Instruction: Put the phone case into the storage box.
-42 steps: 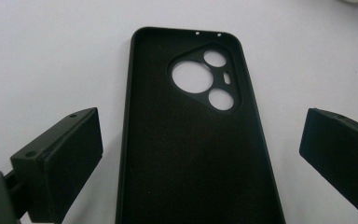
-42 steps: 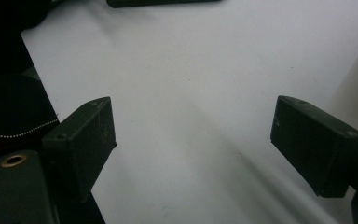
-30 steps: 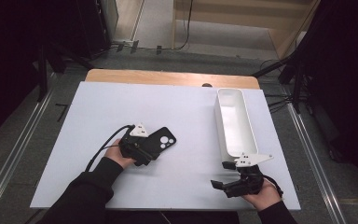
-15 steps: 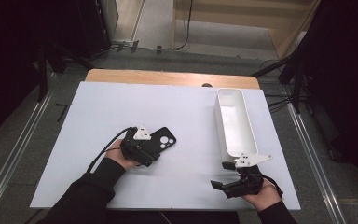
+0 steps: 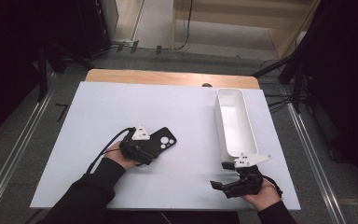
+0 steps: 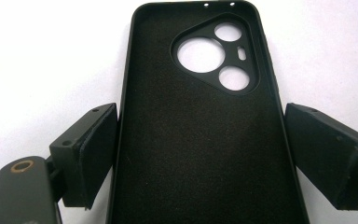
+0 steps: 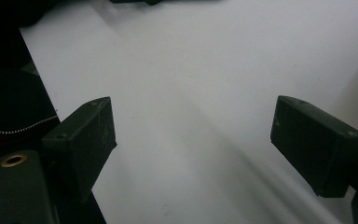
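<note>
1. Between the left gripper (image 6: 200, 154) pads lies a black phone case (image 6: 200, 121), inside face up, camera cutouts at the far end. The jaws have just been closing in on it; the left pad is at or almost at the case's edge, the right pad shows a thin gap, so no firm clamp yet.
2. Case lies flat on the white tabletop (image 5: 177, 121), left of centre, its camera end pointing up and to the right in the high view (image 5: 161, 142).
3. Left gripper in the high view (image 5: 142, 147) sits over the case's near end, held by the left hand (image 5: 121, 156), cable trailing back along the dark sleeve.
4. Right gripper (image 7: 193, 144): jaws spread wide, nothing between them, bare white surface below.
5. High view: right gripper (image 5: 219, 186) held by the right hand (image 5: 258, 196) near the table's front right edge, well apart from the case.
6. White oblong bin (image 5: 221, 121) stands on the right side of the table, its near end just beyond the right gripper.
</note>
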Action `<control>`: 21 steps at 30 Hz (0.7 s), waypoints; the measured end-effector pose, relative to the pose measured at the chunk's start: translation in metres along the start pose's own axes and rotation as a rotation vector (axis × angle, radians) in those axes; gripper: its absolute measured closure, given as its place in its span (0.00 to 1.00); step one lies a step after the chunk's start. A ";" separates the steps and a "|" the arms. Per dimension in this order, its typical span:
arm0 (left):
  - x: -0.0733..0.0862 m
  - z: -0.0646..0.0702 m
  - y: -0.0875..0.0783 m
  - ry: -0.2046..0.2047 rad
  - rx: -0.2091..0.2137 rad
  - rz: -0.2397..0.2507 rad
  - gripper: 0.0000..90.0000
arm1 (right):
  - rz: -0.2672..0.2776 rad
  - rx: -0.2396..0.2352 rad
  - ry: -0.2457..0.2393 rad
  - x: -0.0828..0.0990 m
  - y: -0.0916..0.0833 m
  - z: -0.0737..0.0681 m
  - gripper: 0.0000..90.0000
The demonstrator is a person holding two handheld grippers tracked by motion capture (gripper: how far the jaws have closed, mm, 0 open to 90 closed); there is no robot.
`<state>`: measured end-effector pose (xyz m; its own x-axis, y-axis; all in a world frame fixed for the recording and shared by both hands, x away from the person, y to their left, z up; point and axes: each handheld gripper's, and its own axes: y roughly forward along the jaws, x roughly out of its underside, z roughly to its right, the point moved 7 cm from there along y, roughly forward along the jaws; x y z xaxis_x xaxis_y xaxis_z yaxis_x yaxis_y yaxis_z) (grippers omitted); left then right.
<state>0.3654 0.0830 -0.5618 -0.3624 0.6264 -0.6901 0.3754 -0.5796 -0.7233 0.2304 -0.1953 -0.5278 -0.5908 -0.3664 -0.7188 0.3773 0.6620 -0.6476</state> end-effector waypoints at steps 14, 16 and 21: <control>-0.001 -0.002 -0.002 0.006 0.001 -0.010 0.15 | -0.001 -0.002 -0.006 0.000 0.001 -0.001 0.14; -0.002 -0.005 -0.002 0.002 -0.005 -0.011 0.16 | -0.004 -0.007 -0.006 0.000 0.001 -0.001 0.14; -0.006 -0.008 -0.009 -0.026 -0.007 0.013 0.16 | 0.000 -0.006 -0.003 0.000 0.001 -0.001 0.14</control>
<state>0.3714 0.0886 -0.5507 -0.3795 0.6052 -0.6998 0.3859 -0.5839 -0.7142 0.2304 -0.1936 -0.5280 -0.5886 -0.3685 -0.7196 0.3730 0.6659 -0.6461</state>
